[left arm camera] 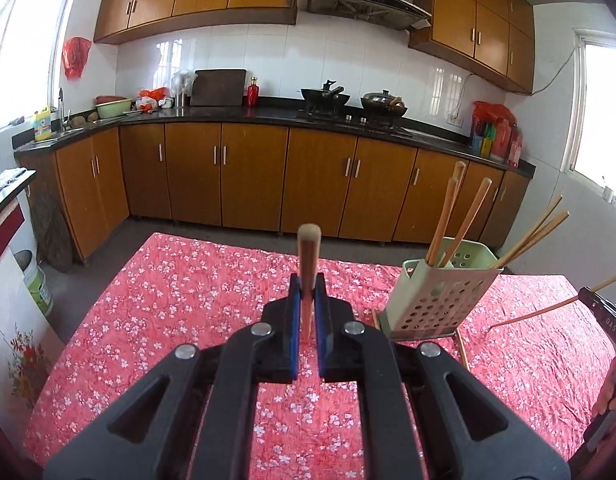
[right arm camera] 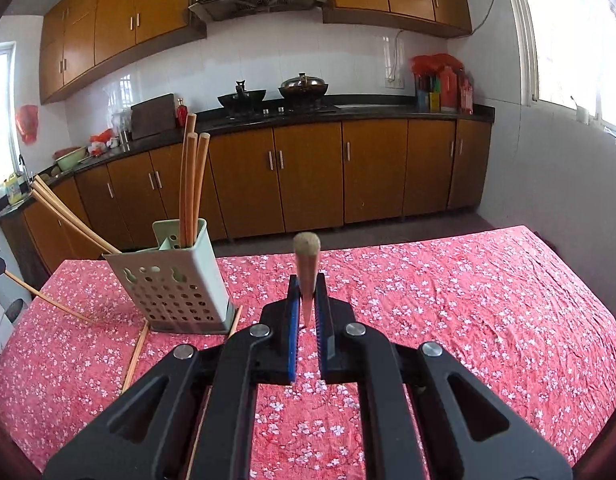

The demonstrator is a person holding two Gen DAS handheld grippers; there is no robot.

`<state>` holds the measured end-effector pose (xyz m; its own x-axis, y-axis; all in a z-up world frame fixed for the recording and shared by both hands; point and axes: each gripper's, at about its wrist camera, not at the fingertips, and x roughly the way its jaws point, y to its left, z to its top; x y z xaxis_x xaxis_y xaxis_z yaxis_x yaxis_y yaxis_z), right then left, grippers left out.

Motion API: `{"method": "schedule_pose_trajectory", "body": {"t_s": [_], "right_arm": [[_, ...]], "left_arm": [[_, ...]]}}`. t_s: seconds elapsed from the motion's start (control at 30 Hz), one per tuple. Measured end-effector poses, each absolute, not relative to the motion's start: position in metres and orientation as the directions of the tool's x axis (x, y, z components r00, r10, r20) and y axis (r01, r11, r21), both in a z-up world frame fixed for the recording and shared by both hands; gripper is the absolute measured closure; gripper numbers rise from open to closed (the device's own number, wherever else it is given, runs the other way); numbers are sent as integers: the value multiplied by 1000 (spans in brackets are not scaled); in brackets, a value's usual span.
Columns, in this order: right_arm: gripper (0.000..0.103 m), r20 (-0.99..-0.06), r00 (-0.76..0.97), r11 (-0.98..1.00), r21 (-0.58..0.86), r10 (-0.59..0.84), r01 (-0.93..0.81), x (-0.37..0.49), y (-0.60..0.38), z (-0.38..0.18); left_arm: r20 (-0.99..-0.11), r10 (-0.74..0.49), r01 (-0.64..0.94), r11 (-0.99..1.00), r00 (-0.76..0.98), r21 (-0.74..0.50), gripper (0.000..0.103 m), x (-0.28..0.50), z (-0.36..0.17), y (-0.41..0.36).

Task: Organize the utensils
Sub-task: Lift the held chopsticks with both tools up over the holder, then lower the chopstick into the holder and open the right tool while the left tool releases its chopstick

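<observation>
Wrinkled floral cloth [left arm camera: 167, 300] lies under each gripper [left arm camera: 308, 296] [right arm camera: 308, 300], both clamping round, seemingly wooden chopsticks [left arm camera: 308, 256] [right arm camera: 307, 264].

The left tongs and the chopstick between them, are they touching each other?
Touching. The left wrist view shows the left tongs shut on the chopstick: both blue pads press its sides with no gap, and it stands above the tablecloth.

My right hand-held gripper [right arm camera: 308, 300] clamps a wooden chopstick [right arm camera: 306, 268], its end toward me. To its left, the green holder [right arm camera: 175, 280] stands on the tabletop [right arm camera: 448, 320], chopsticks inside.
</observation>
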<state>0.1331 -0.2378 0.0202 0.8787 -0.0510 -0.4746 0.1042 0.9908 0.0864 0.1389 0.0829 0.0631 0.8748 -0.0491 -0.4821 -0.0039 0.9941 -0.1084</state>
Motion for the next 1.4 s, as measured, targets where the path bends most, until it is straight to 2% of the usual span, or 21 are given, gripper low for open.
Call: {"method": "schedule_pose_trajectory", "body": {"t_s": [0.37,0.67,0.87,1.23,1.4], "right_arm": [[95,-405,914,986,162,27,43,126,-233,50],[95,-331,935,973,224,125,-50,121,-215,78],[95,-245,956,964,243,163,-102,120,-205,106],[95,-101,986,970,217,133,-108,141,-193,138],[95,-87,988,970,220,127,-105,159,-190,136]], "left_arm": [[-442,-116,55,987,890,-149,95,130,86,69],[-364,-225,170,970,904,-176,95,114,121,32],[-293,-291,242,951,911,-193,95,109,148,4],[-150,-238,211,962,960,-175,95,145,195,-22],[-107,-189,170,971,976,-170,95,169,196,-25]]}}
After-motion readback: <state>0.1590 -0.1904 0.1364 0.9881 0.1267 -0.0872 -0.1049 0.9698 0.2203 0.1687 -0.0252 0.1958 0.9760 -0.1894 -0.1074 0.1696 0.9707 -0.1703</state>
